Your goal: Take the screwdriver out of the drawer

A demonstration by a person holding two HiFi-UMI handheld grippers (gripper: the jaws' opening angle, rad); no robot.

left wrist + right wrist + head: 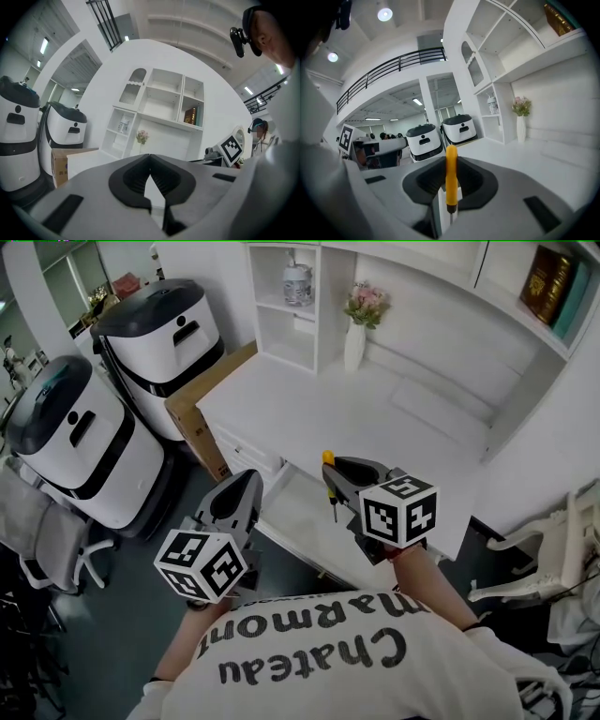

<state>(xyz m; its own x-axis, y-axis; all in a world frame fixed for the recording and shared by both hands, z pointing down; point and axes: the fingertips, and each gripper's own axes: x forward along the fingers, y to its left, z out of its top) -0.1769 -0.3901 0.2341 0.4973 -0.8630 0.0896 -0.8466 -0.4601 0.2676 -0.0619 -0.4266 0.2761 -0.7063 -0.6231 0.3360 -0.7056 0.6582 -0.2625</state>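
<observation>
Screwdriver (pixel 451 178) stands upright, pinched by its yellow handle in the right gripper (pixel 451 160), above the open drawer (pixel 298 510). Gripped at just 1 narrow spot, it could pivot or drop into the drawer. Left gripper (pixel 150 157) is pressed together, empty.

Ahead of both tongs the bench (pixel 309 409) top lies bare and wide, up to its back wall, where only a vase of flowers (pixel 354 345) and the shelf unit (pixel 286 343) stand in the way. Below the right tongs (pixel 335 468) the drawer (pixel 298 512) stands open with free room above it. Left of the left tongs (pixel 251 482), a cardboard box (pixel 202 418) and two white machines (pixel 164 343) crowd the bench's side.
</observation>
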